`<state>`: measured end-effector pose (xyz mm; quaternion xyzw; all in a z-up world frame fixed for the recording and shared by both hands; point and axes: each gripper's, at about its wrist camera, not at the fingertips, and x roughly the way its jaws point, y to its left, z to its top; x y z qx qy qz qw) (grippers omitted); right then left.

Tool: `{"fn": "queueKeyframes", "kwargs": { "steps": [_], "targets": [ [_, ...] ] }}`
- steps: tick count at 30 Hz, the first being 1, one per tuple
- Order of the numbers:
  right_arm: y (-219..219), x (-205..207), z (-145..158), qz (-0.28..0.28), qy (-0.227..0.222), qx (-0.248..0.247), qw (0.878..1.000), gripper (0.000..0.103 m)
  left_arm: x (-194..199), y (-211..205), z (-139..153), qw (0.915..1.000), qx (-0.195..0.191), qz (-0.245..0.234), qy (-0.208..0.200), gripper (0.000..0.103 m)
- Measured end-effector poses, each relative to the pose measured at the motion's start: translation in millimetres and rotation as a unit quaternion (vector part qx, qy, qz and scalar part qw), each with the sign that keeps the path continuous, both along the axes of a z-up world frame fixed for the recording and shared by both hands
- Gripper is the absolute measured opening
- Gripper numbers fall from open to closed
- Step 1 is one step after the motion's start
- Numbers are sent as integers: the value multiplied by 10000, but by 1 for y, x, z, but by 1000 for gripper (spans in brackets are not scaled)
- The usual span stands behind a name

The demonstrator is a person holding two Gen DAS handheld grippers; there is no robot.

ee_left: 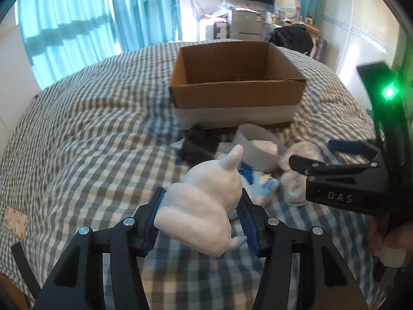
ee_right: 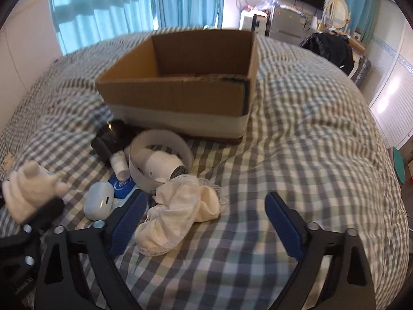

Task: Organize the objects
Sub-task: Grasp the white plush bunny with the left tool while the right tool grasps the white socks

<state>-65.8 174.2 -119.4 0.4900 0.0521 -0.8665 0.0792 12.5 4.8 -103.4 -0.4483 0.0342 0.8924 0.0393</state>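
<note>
1. The left gripper [ee_left: 201,214] is clenched on a glossy white ceramic figurine with a pointed ear [ee_left: 204,206], held above the grey-and-white checked bed cover [ee_left: 90,129]. The smooth, rounded body sits between the two blue pads, so I judge it may slip or rotate if the pressure becomes weaker.
2. The open brown cardboard box with a white band at its base [ee_left: 232,87] stands well ahead on the cover. If the carry is too low, the figurine could hit the near wall.
3. The right gripper [ee_right: 206,222] is released and empty; its left finger is just beside a crumpled cream lace cloth [ee_right: 178,214], which may catch on it.
4. The two grippers are near each other, so they could collide.
5. The soft cover may let the box tip.
</note>
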Motion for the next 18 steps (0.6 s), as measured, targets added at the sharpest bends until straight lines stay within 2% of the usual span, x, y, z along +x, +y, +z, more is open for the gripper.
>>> {"fn": "queueKeyframes", "kwargs": {
  "steps": [4, 6, 8, 11, 18],
  "targets": [
    [-9, -8, -18, 157, -364, -122, 9991, 52, -3, -8, -3, 10000, 25, 43, -33, 56],
    [-11, -5, -21, 201, -343, -96, 9992, 42, -4, -8, -5, 10000, 47, 38, -46, 56],
    [-12, -2, -21, 241, -292, -127, 9992, 23, -4, -8, -6, 10000, 55, 43, -61, 56],
    [-16, 7, -13, 284, -138, -21, 9995, 14, -4, -9, -6, 10000, 63, 39, -43, 56],
    [-10, 29, 26, 403, 213, -173, 9988, 12, 0, -9, 10, 9998, 187, 23, 25, 56]
  ]
}}
